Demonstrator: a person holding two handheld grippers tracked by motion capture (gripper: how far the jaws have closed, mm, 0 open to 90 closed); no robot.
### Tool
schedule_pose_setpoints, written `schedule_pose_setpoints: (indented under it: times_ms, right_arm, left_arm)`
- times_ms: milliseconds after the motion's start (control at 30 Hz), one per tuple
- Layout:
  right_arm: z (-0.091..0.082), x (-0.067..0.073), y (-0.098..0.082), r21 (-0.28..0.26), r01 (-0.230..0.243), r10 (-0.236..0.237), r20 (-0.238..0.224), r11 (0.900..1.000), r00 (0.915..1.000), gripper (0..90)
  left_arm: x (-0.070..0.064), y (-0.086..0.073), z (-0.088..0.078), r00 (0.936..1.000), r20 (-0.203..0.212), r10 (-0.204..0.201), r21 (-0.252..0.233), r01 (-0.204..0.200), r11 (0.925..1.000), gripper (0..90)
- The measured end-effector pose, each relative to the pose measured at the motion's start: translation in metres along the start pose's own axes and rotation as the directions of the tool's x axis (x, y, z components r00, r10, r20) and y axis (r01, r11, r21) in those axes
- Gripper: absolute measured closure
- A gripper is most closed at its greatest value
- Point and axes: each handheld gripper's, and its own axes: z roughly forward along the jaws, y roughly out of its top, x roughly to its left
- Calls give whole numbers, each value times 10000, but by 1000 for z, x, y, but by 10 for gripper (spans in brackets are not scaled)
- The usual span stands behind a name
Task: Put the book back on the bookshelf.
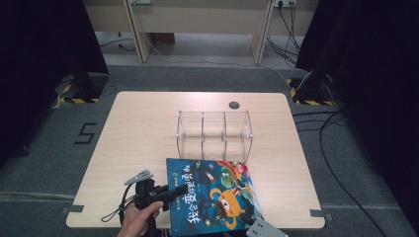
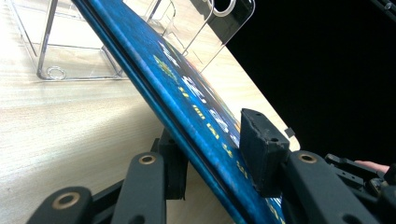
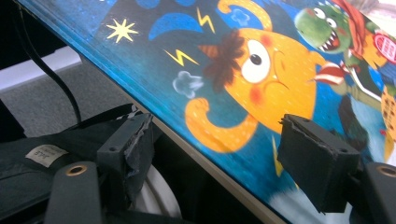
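**Book held by two edges, close to the clear organizer**

Book (image 1: 212, 195), a blue picture book with a cartoon cover, sits at the near side of the table (image 1: 133, 143), its far edge touching or just short of the clear organizer (image 1: 214, 134), a three-slot acrylic rack. The left gripper (image 1: 174, 190) pinches its spine-side edge, one jaw pressed above the cover and one below, and the book tilts up off the wood there. The right gripper (image 3: 219, 158) straddles the near edge with its jaws spread on either side, not visibly pressing the cover.

Likely trouble: with only the left pinch bearing the weight near one corner, the glossy cover could slide out or the book could sag and twist. If the right jaws close off-centre, the pages may fan open. Pushing forward could also shove the light organizer away rather than seat the book in a slot.
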Motion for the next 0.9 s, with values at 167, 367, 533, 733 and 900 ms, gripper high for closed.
schedule_pose_setpoints:
  times_ms: [167,367,533,733,900]
  right_arm:
    - [7,8,3,40,449,-450,303,9990,9985,261]
    - [18,20,8,50,1242,-1242,803,9922,9890,228]
    - [26,26,12,61,1627,-1625,1034,9867,9813,196]
    - [32,29,16,-112,1551,-1527,1195,9878,9810,177]
    - [37,30,17,40,1984,-1972,1329,9801,9713,146]
  left_arm:
    - [-1,0,1,9999,-67,-94,-85,93,9999,623]
    - [0,-2,1,9997,-162,-172,-78,170,9998,616]
    - [-1,-2,1,9997,-191,-146,-52,145,9999,616]
    - [-1,-3,1,9997,-197,-125,-56,124,9999,615]
    - [-3,-4,2,9997,-198,-151,-92,149,9998,613]
